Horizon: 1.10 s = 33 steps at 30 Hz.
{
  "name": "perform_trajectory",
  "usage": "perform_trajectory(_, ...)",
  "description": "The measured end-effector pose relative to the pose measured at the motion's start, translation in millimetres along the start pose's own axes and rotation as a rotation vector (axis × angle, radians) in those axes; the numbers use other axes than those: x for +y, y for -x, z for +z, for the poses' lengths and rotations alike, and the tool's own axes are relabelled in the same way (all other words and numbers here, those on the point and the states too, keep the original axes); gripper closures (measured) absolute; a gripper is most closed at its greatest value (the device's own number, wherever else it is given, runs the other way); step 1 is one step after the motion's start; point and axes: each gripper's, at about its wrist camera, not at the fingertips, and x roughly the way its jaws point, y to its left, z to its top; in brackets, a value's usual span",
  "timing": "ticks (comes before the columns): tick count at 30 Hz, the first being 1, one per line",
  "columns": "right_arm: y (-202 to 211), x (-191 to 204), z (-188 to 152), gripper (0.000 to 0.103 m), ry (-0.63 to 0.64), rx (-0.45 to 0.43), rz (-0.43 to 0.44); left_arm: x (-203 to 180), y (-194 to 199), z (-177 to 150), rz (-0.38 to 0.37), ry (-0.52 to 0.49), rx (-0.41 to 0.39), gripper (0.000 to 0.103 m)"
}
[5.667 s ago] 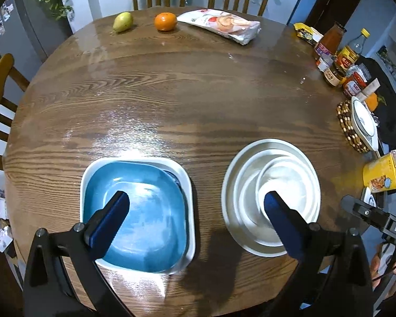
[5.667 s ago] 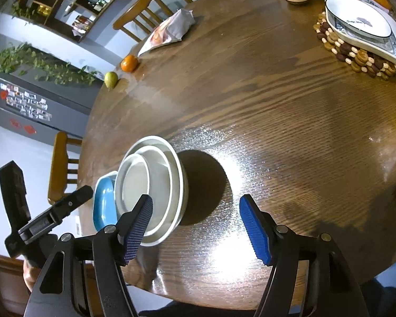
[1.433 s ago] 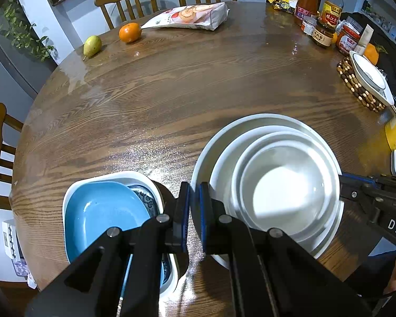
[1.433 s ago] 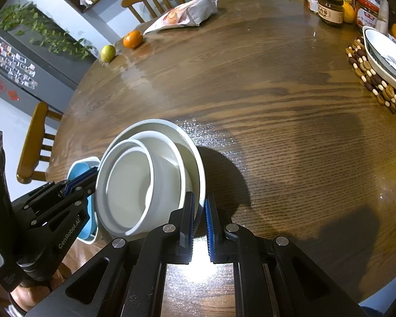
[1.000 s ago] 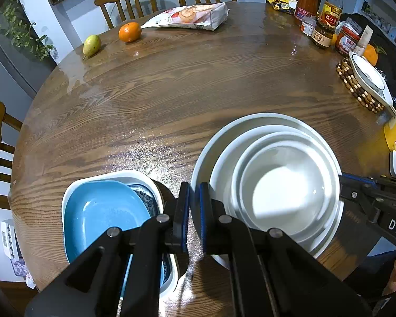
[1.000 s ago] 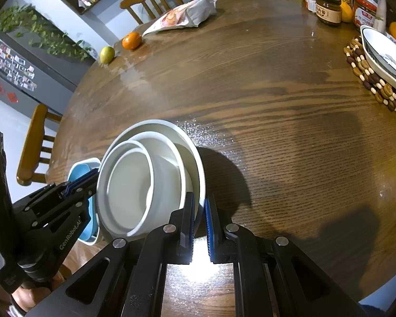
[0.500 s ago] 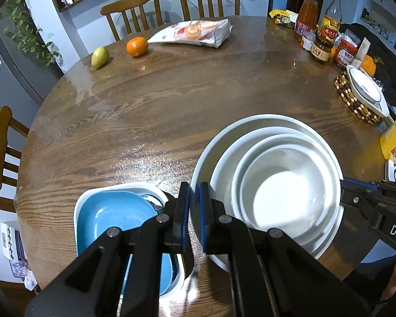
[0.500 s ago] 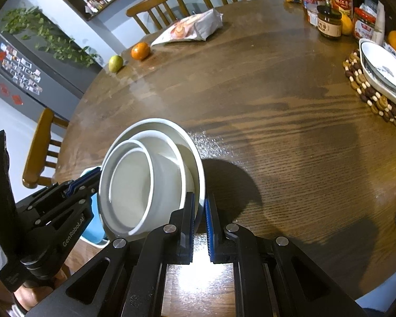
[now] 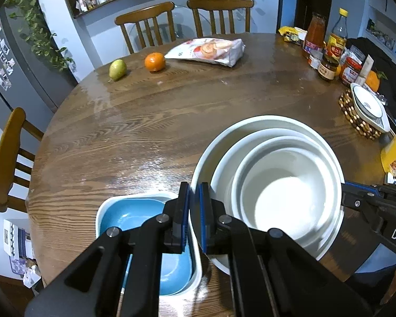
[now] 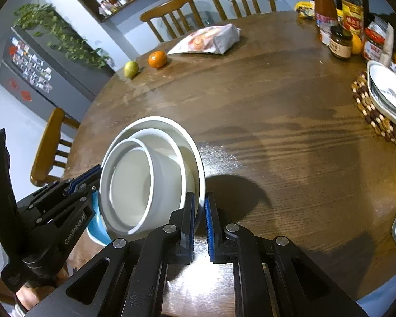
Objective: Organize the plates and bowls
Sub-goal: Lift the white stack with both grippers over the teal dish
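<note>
A: Noted the left gripper (image 9: pixel 194 216) clamped on the near-left rim of the white bowl stack (image 9: pixel 277 185), pads pressed together with only the rim between them. Right gripper (image 10: pixel 200 227) likewise pinched shut on the opposite rim.

B: Change since a second back?

A: Stack had risen. A second earlier it sat low by the wooden table (image 9: pixel 171 121); now its base hung clear of the wood, and the shadow (image 10: pixel 232 192) beneath it lay detached from the bowl. The far chairs and shelf had come into view, so both cameras went up with it. Before the grips, both claws stood wide open over the dishes.

B: Where was the stack?

A: In the air over the near edge of the table, carried between the two grippers, partly overlapping the blue square dish (image 9: pixel 134 227) in the left view. That dish rested in a white square one, on the table.

B: Meaning for the task?

A: My reading: the lift was done, the carry was on. The three nested bowls looked tilted in the right view; an uneven pull could slide the inner ones. Destination not evident.
</note>
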Motion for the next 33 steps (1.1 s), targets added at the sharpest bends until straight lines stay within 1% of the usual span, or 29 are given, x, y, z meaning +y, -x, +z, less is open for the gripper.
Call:
perform_trajectory(13,-3.4,40.9,9.3,0.092,0.098,0.004,0.049,36.9,18.4,-6.9,0.074,0.080,-0.035,0.100)
perform_trajectory(23,-15.3,72.2,9.8,0.091,0.171,0.030,0.086,64.4,23.6,-18.0,0.127,0.145,-0.029,0.100)
perform_trajectory(33,-34.3,98.1,7.9,0.091,0.229,0.078,0.117,90.3,21.4,-33.6,0.172,0.206,-0.003,0.100)
